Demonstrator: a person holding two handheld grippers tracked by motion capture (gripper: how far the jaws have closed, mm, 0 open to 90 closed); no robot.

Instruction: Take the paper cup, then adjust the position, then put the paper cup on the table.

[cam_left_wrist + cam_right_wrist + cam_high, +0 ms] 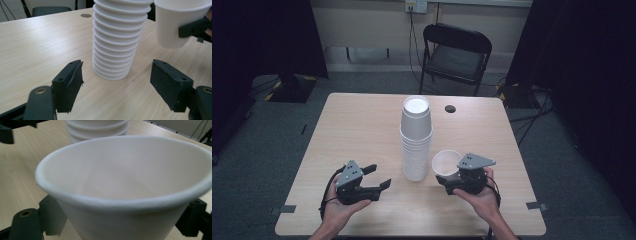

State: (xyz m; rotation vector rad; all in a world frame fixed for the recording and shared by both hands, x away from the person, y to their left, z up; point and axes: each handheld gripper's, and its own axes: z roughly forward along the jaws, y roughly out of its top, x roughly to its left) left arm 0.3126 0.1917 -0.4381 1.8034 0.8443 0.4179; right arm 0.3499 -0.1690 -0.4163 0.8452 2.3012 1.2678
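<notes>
A tall stack of upside-down white foam cups (416, 137) stands in the middle of the wooden table (357, 130). A single white cup (445, 162) is held mouth-up just right of the stack, lifted off the table, with my right gripper (451, 181) shut on its sides. In the right gripper view the cup (130, 185) sits between the jaws. My left gripper (378, 176) is open left of the stack, with nothing between its jaws. In the left gripper view the stack (119, 37) is straight ahead and the held cup (178, 23) is at the upper right.
A round cable hole (450, 108) sits in the table's far right part. A black folding chair (455, 52) stands behind the table. Dark curtains hang at both sides, and cables lie on the floor at the right.
</notes>
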